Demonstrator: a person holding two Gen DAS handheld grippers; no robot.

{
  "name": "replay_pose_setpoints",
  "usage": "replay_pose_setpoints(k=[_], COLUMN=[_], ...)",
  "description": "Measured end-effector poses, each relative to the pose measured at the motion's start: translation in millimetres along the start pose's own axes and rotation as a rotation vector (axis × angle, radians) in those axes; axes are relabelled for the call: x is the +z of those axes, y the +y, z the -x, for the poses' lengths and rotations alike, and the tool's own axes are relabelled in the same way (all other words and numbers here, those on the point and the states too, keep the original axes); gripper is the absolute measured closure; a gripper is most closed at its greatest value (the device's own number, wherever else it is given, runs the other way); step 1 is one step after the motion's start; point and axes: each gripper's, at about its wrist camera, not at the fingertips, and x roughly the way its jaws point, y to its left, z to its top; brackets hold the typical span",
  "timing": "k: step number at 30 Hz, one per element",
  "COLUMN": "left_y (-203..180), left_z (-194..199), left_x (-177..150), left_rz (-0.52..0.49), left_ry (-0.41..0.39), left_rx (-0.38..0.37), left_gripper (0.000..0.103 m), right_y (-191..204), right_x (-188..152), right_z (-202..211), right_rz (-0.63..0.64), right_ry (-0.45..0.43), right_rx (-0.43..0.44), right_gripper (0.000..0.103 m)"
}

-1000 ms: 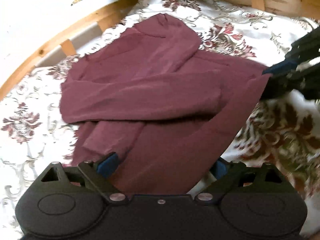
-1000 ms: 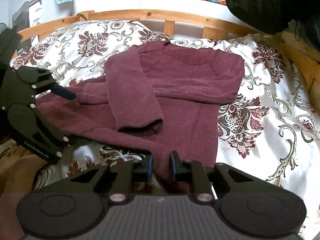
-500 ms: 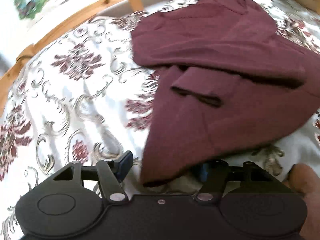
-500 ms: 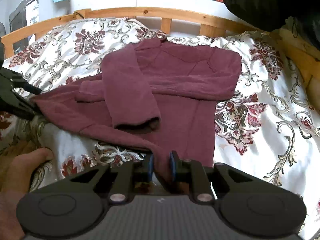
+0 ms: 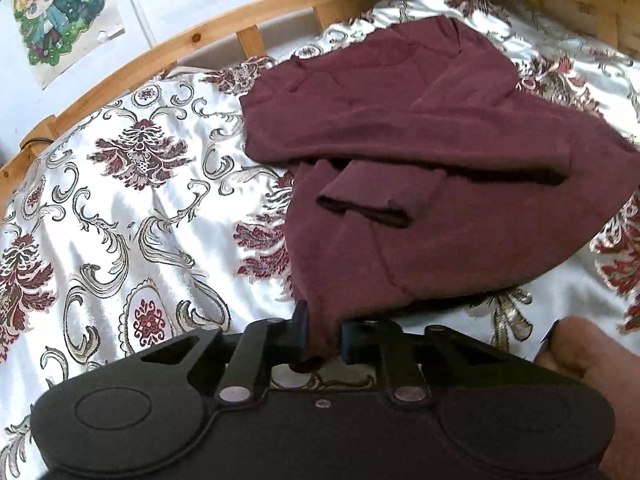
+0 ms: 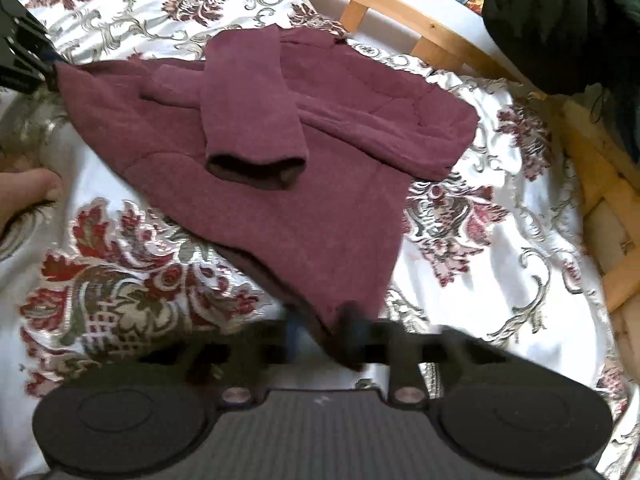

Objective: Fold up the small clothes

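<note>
A wooden bed rail [image 5: 248,16] curves along the far edge of the bed, with upright slats below it, and in the right wrist view the rail [image 6: 592,148] carries on down the right edge. The floral bedspread [image 5: 132,208] lies bare over a wide stretch toward the left edge and the far left corner, and another bare stretch runs between the garment and the right-hand rail. A dark bundle [image 6: 568,24] sits over the rail at the far right corner. A cartoon poster [image 5: 60,12] hangs on the wall behind the far edge.

The maroon sweater [image 5: 420,184] lies in the middle of the bed, collar toward the far edge, hem toward the near edge. Both sleeves are folded across the chest; one cuff [image 6: 256,164] lies open-ended on top of the body. The hem is pulled into two points at the near corners of the garment.

The left gripper [image 5: 324,336] is closing its jaws narrow, with one hem corner bunched between the pads. The right gripper [image 6: 320,336], blurred, has its jaws nearly together on the other hem corner. Part of a person's hand [image 5: 592,364] shows at the right edge of the left wrist view.
</note>
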Motion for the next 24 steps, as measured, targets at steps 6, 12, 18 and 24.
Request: replay_pose_setpoints(k=[6, 12, 18, 24], left_y=[5.4, 27.9, 44.5, 62.2], left_z=[31.9, 73.4, 118.1, 147.2], left_x=[1.5, -0.3, -9.5, -0.3], left_rz=[0.041, 0.128, 0.175, 0.172], left_ry=[-0.102, -0.119, -0.146, -0.184], left_rx=[-0.021, -0.150, -0.226, -0.252], left_gripper=[0.091, 0.091, 0.091, 0.091], right_y=[-5.4, -11.5, -9.0, -10.2], right_x=[8.0, 7.1, -2.2, 3.3], right_z=[39.0, 96.0, 149.8, 191.7], right_rz=[-0.061, -0.154, -0.226, -0.267], right_ry=[-0.083, -0.143, -0.187, -0.240], right_rx=[-0.005, -0.012, -0.011, -0.001], right_gripper=[0.097, 0.097, 0.098, 0.097])
